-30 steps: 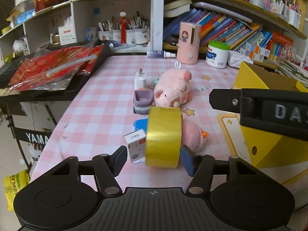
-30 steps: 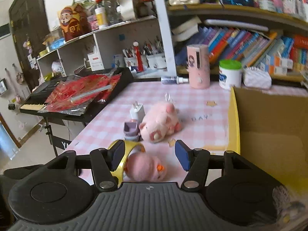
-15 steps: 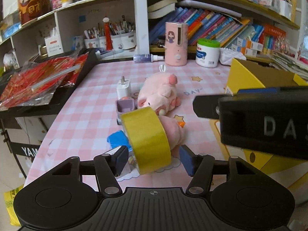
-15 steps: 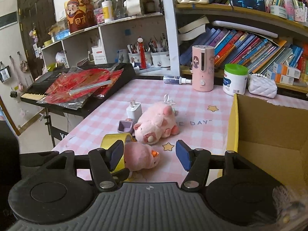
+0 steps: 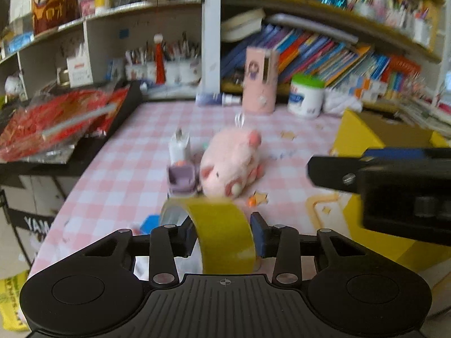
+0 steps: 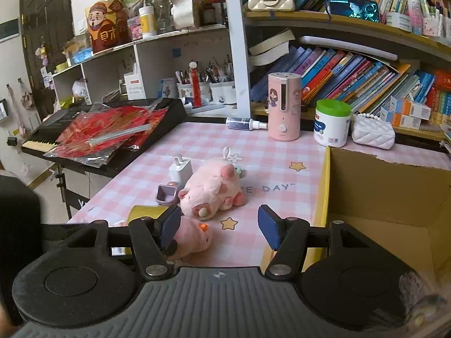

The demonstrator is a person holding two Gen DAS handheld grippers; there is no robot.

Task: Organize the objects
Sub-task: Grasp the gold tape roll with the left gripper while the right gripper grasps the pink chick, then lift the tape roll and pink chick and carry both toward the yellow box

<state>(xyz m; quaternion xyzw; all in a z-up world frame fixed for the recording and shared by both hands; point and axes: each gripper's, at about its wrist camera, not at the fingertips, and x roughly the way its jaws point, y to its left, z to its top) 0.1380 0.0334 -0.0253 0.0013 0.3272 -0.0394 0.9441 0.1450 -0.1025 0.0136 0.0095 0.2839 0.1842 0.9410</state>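
Note:
A yellow tape roll (image 5: 225,231) stands between the fingers of my left gripper (image 5: 222,233). Its jaws are closing, and both pads touch the roll's sides. From the right wrist view the roll (image 6: 146,211) shows behind the left finger. My right gripper (image 6: 220,225) is open over the pink checked table (image 6: 220,146) with nothing between its fingers. A small pink plush with an orange beak (image 6: 194,239) lies by its left finger. A larger pink pig plush (image 6: 211,191) lies further back. The yellow cardboard box (image 6: 380,197) stands open on the right.
A white charger (image 6: 180,169) and a purple item (image 6: 166,194) sit left of the pig. At the table's back stand a spray bottle (image 6: 242,124), a pink humidifier (image 6: 283,107) and a green-lidded jar (image 6: 332,124). A keyboard with red packets (image 6: 112,129) borders the left edge.
The left jaws have narrowed from well apart to touching the tape roll, which tilted and now sits closer to the camera. The right gripper has drawn back a little and stayed open.

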